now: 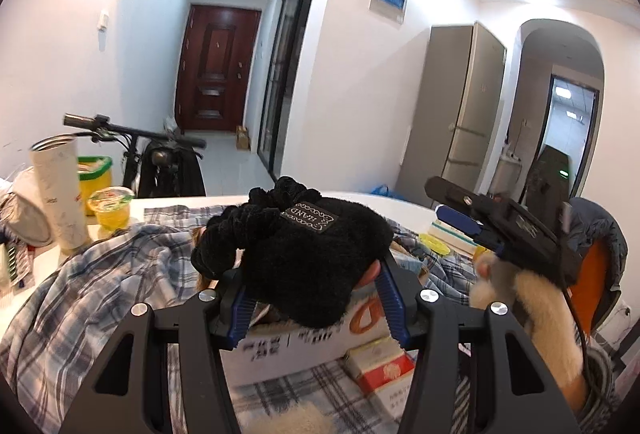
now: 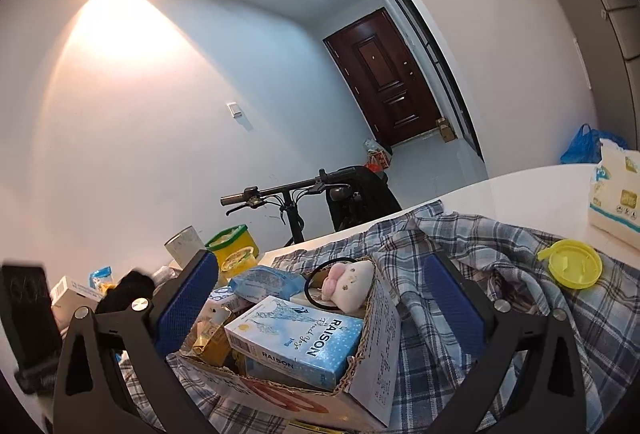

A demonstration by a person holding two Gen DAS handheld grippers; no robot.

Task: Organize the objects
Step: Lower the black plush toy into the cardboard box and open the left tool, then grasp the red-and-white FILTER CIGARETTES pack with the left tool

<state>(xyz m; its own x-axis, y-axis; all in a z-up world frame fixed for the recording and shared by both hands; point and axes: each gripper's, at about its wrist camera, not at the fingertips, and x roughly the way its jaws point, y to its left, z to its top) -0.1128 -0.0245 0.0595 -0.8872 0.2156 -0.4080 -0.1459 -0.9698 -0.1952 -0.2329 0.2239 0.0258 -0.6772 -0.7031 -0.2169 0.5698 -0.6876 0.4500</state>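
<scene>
My left gripper is shut on a black fuzzy glove with a "HAND" label, held just above an open cardboard box. In the right wrist view the box holds a blue RAISON pack, a blue pouch and a black hair tie with a pink-white plush. My right gripper stands wide open over the box with nothing between its pads. It also shows at the right of the left wrist view, right gripper, held by a hand in a fluffy sleeve.
A plaid shirt lies under the box on the white table. A yellow lid and tissue pack lie right. A paper cup, yellow tub, jelly cup and red-white pack are nearby. A bicycle stands behind.
</scene>
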